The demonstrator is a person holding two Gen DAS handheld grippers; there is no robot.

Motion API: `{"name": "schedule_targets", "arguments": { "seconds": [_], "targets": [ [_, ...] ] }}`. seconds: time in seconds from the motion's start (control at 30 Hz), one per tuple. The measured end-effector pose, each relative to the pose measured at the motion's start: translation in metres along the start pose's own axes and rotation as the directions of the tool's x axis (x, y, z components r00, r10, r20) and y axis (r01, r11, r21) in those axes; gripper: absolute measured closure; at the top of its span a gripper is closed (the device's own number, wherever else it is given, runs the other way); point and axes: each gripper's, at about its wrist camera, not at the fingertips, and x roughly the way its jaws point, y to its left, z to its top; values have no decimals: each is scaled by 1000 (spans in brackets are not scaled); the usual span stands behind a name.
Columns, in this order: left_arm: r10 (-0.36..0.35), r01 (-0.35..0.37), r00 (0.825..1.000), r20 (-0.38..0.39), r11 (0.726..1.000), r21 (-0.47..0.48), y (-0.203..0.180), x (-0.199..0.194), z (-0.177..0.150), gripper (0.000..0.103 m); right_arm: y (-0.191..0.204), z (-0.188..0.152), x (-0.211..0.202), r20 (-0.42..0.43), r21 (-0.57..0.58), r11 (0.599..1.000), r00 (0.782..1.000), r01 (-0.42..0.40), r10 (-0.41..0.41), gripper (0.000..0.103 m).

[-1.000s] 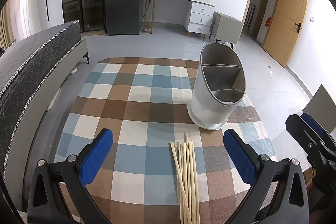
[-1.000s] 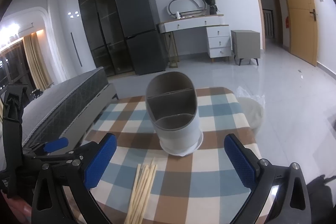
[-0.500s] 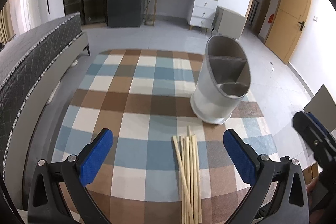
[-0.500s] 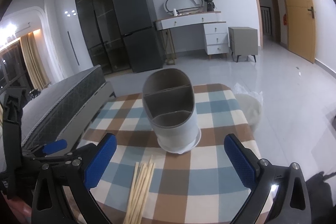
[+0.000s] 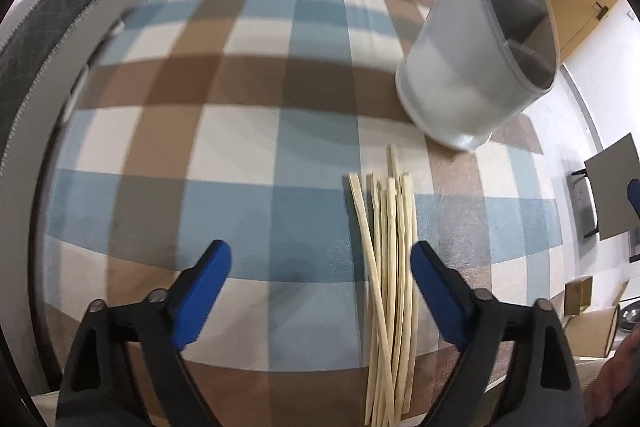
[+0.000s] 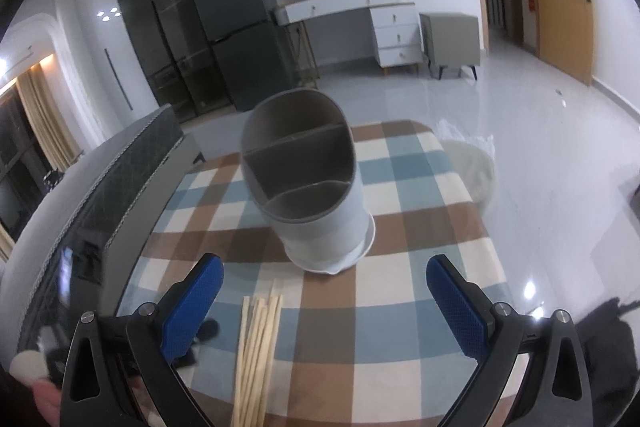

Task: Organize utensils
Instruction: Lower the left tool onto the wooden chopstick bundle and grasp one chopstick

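Indoors, a checked table (image 5: 248,131) holds chopsticks (image 5: 390,267) beside a grey holder (image 5: 476,67). The left hand-held gripper (image 5: 320,267), angled downward, is closing around them, untouched; the right hand-held gripper (image 6: 320,283) gapes empty.

Two wrist fisheyes, both aimed across your checked tablecloth (image 5: 240,131)

Your left wrist camera looks steeply down, close over the cloth's near edge, with the left gripper (image 5: 320,263) framing the bottom of the picture and its jaws closing around the chopsticks (image 5: 388,267) without touching them; the view is blurred; your right wrist camera sits farther back and flatter, looking past the right gripper (image 6: 320,283) over the whole cloth to the room's far wall; both views share the chopsticks at the near edge, the grey utensil holder (image 6: 308,187) just beyond their tips, and the cloth's far edge.
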Motion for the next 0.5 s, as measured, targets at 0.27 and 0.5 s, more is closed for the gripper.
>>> {"name": "schedule_targets", "arguments": {
  "seconds": [0.27, 0.5],
  "targets": [
    [-7, 6, 998, -60, 1000, -12, -3, 22, 9, 51, -9, 4, 11, -37, 32, 999, 999, -14, 16, 1],
    [50, -49, 996, -71, 999, 17, -15, 16, 12, 59, -10, 6, 16, -60, 57, 998, 998, -29, 33, 1]
  ]
}}
